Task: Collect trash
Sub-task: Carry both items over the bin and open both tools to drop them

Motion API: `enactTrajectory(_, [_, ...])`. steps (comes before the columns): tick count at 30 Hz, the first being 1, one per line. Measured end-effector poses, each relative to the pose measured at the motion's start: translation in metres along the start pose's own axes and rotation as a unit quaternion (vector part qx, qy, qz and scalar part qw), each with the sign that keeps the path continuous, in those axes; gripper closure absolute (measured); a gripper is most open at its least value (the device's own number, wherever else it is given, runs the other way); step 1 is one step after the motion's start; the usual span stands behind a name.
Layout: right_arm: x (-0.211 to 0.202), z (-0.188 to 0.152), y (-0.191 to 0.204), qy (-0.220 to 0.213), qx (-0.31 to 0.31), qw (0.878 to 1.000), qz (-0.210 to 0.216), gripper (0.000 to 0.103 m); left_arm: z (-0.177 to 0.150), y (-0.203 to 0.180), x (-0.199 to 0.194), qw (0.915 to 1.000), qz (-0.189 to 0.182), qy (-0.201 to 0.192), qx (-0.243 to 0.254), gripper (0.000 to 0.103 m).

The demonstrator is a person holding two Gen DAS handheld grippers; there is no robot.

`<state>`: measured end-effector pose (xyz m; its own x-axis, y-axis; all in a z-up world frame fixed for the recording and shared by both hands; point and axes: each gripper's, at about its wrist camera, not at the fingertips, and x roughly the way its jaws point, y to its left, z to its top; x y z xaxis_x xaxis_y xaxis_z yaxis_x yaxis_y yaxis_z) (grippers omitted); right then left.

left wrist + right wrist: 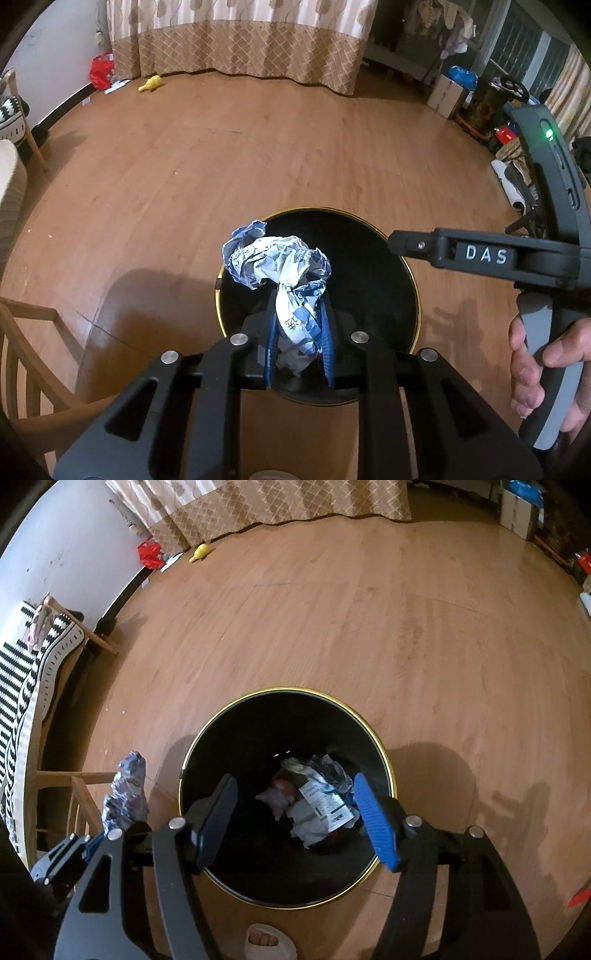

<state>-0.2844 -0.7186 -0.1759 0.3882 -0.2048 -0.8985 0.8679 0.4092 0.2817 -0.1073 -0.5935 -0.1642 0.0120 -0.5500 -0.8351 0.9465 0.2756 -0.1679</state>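
A black round bin with a gold rim stands on the wooden floor. My left gripper is shut on a crumpled blue-and-white paper and holds it over the bin's left edge. The same paper shows at the left of the right wrist view. My right gripper is open and empty above the bin mouth; its body shows at the right of the left wrist view. Several crumpled wrappers and papers lie in the bin.
A yellow object and a red bag lie by the curtain. A wooden chair stands at left. Boxes and clutter sit at far right. A slippered foot is beside the bin.
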Motion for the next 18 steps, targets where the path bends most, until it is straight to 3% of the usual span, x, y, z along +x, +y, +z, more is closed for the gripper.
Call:
enactTrajectory(7, [-0.006,0.005,-0.008,-0.012,0.013,1.000,-0.005,0.033,0.001,-0.008,0.006,0.9998,-0.017,0.006,0.006,0.083])
enactTrajectory(10, [-0.009,0.005,-0.008,-0.016,0.017,1.000,-0.006,0.031,0.001,-0.012,0.007,0.9997,-0.018,0.009,0.013,0.064])
enactTrajectory(12, [-0.011,0.003,-0.008,-0.018,0.020,1.000,-0.007,0.031,-0.001,-0.012,0.005,0.9998,-0.015,0.001,0.012,0.041])
enactTrajectory(18, [-0.015,0.004,-0.007,-0.024,0.025,0.999,-0.002,0.030,0.000,-0.009,-0.009,0.9999,-0.010,-0.013,0.006,0.032])
